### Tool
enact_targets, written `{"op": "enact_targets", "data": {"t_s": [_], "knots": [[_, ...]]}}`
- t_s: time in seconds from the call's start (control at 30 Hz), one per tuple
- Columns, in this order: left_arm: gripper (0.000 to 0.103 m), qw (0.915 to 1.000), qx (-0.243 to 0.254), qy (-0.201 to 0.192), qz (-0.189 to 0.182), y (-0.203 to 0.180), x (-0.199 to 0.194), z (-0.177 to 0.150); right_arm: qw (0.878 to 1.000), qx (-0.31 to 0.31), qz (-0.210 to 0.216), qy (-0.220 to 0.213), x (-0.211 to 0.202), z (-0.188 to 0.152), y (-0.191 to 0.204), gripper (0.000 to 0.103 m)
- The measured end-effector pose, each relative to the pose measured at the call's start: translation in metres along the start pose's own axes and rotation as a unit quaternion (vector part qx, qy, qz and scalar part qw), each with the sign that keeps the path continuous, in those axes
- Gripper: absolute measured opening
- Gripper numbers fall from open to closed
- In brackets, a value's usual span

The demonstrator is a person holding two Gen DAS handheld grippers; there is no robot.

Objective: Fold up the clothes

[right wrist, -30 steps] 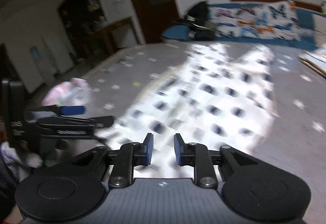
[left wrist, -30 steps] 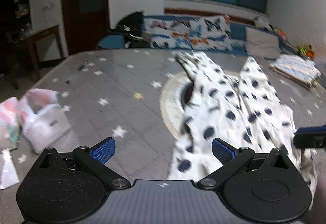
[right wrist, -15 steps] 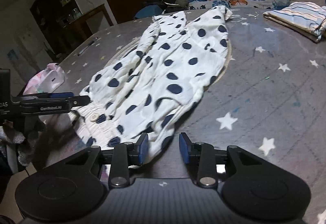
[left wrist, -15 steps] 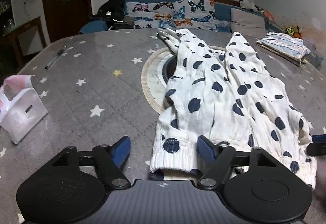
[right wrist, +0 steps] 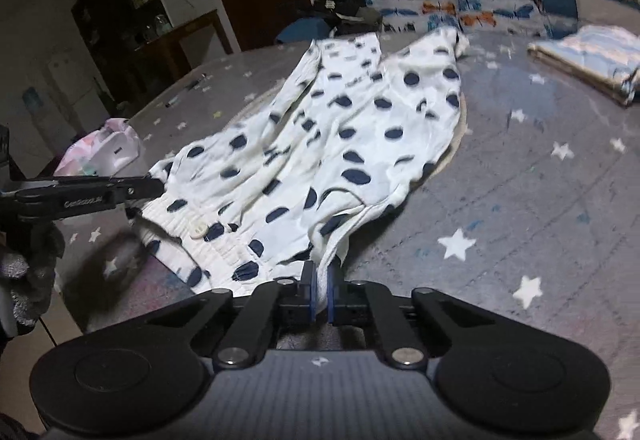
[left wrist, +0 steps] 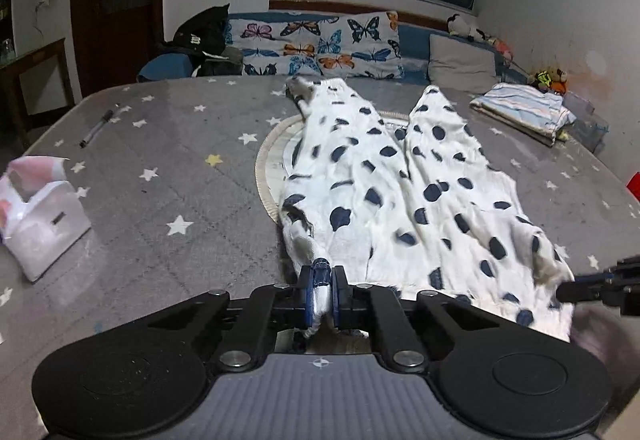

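Starry table (left wrist: 168, 167), both grippers, left (left wrist: 321, 282) and right (right wrist: 319, 282), now clamped on spotted trousers (left wrist: 392, 195), earlier open.

Both wrist views look low and close across the same spotted garment (left wrist: 400, 191).

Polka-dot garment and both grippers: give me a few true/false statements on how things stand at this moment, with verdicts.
1. The left gripper is shut on the near edge of the white garment with dark blue dots. True.
2. The right gripper is wide open above the garment. False: it is pinched on the garment's near corner.
3. The garment lies spread on the grey star-patterned surface. True.
4. The striped folded cloth lies on top of the garment. False: it sits apart, at the far right.
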State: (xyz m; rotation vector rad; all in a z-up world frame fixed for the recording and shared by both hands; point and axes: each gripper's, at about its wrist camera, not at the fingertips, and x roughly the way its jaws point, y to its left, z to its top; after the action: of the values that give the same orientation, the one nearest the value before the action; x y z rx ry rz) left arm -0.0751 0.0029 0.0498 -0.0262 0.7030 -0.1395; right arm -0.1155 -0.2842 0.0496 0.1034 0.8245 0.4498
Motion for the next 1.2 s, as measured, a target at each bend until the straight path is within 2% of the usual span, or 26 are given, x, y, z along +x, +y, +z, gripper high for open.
{"op": "enact_targets", "data": {"t_s": [0.1, 0.3, 0.37, 0.43, 0.57, 0.67, 0.87, 1.07, 1.2], "knots": [[0.009, 0.9999, 0.011, 0.000, -0.005, -0.003, -0.021, -0.008, 1.000, -0.021, 0.005, -0.005, -0.016, 0.000, 0.003, 0.004], [0.010, 0.9982, 0.035, 0.036, -0.031, -0.003, -0.043, -0.028, 0.997, -0.054, 0.029, 0.035, -0.034, -0.015, 0.011, 0.006], [0.018, 0.9973, 0.046, 0.049, -0.029, -0.005, -0.042, -0.032, 0.997, -0.047, 0.039, 0.041, -0.038, -0.018, 0.007, 0.018], [0.021, 0.9965, 0.058, 0.055, -0.027, -0.005, -0.042, -0.034, 0.998, -0.039, 0.037, 0.037, -0.045, -0.017, 0.001, 0.018], [0.035, 0.9963, 0.066, 0.042, -0.035, -0.001, -0.049, -0.026, 0.999, -0.023, 0.016, 0.016, -0.056, -0.003, -0.018, 0.018], [0.039, 0.9969, 0.065, 0.026, -0.036, 0.000, -0.050, -0.017, 1.000, -0.012, -0.005, -0.001, -0.060, 0.008, -0.033, 0.018], [0.039, 0.9979, 0.056, 0.001, -0.033, -0.002, -0.038, 0.003, 0.998, 0.017, -0.050, -0.019, -0.031, 0.042, -0.075, 0.018], [0.039, 0.9977, 0.056, 0.010, -0.035, -0.013, 0.001, 0.016, 0.995, 0.038, -0.086, -0.023, 0.014, 0.080, -0.106, 0.018], [0.039, 0.9976, 0.053, 0.030, -0.034, -0.013, 0.025, 0.019, 0.994, 0.051, -0.098, -0.022, 0.045, 0.106, -0.122, 0.018]]}}
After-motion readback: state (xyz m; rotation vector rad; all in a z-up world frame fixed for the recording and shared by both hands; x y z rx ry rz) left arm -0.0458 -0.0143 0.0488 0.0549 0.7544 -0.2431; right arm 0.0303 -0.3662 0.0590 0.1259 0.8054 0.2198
